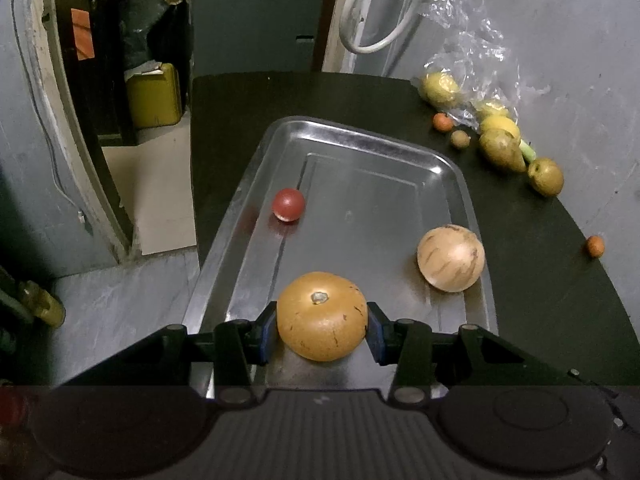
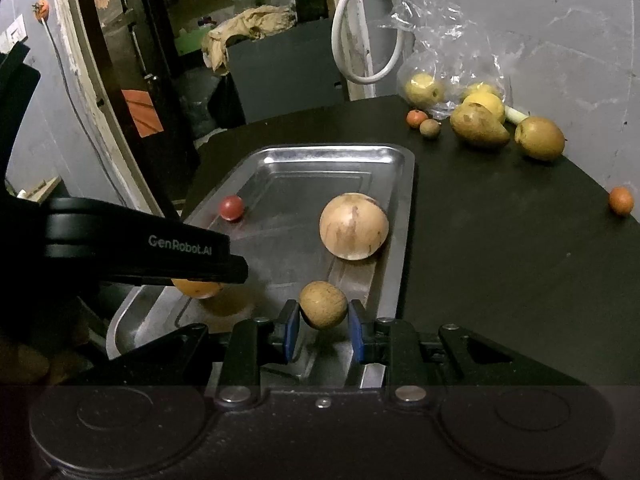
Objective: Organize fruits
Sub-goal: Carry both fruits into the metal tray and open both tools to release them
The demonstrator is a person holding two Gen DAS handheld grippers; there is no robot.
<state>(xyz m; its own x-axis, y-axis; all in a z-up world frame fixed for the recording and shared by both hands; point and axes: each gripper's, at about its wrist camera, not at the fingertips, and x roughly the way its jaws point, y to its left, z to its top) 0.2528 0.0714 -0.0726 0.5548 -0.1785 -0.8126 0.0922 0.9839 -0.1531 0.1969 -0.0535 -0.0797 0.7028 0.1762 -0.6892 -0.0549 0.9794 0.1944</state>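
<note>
1. Left gripper (image 1: 322, 330) clamps an orange fruit (image 1: 322, 316) over the tray (image 1: 360, 140)
2. Right gripper (image 2: 323, 330) clamps a brown fruit (image 2: 323, 305) there
3. Two fruits lie in the tray; several remain on the bench (image 2: 500, 260)

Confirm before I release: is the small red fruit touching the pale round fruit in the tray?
Apart. The left wrist view shows the small red fruit and pale round fruit separated by bare tray floor.

Both wrist cameras look forward and down along their fingers, close over the near end of the metal tray (image 1: 256, 160) — the right one further right — sharing tray, dark table (image 2: 500, 240) and grey wall (image 2: 560, 20).
</note>
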